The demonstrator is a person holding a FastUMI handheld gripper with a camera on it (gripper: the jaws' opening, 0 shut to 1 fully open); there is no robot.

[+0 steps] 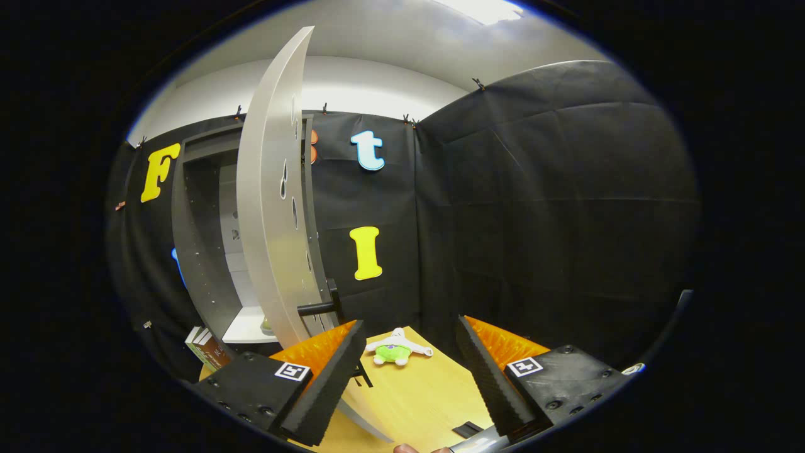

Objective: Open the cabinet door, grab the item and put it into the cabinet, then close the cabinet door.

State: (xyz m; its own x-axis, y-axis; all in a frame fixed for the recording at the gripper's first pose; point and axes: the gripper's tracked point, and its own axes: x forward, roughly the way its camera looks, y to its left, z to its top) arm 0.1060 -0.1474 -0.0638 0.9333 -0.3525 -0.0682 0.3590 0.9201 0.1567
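A tall grey cabinet [201, 245] stands at the left against the booth wall. Its door [273, 207] is swung open toward me, edge-on, with a dark handle [324, 306] sticking out near its lower part. A small plush toy [395, 350], white with a green body, lies on the wooden table [427, 396] just beyond the fingers. My gripper [409, 371] is open, nothing between its fingers. The left finger [327, 384] sits close to the door's lower edge, right below the handle.
A small box or book [206, 347] stands at the cabinet's foot on the left. A small dark piece [466, 430] lies on the table near the right finger. A fingertip of a person [407, 448] shows at the bottom.
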